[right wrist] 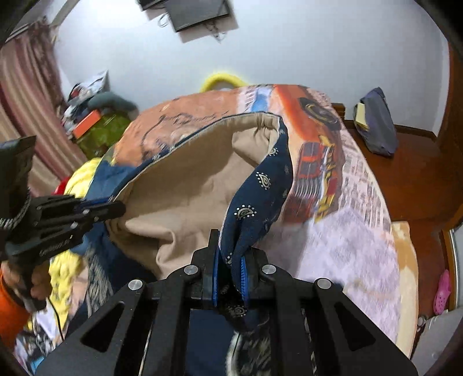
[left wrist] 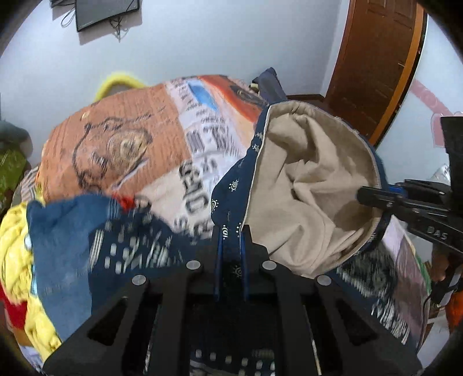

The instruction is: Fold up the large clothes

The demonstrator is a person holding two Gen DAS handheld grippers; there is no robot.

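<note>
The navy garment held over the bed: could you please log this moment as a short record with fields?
garment: navy paisley cloth with beige lining, lifted and spread open
left gripper: shut on its edge
right gripper: shut on another edge
surface: bed with printed sheet
nearby: yellow clothing piled on the bed

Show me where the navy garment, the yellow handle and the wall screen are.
navy garment [right wrist: 257, 202], right wrist view, patterned navy outer side.
yellow handle [left wrist: 115, 82], left wrist view, top of its arch.
wall screen [right wrist: 199, 11], right wrist view, dark panel.
</note>
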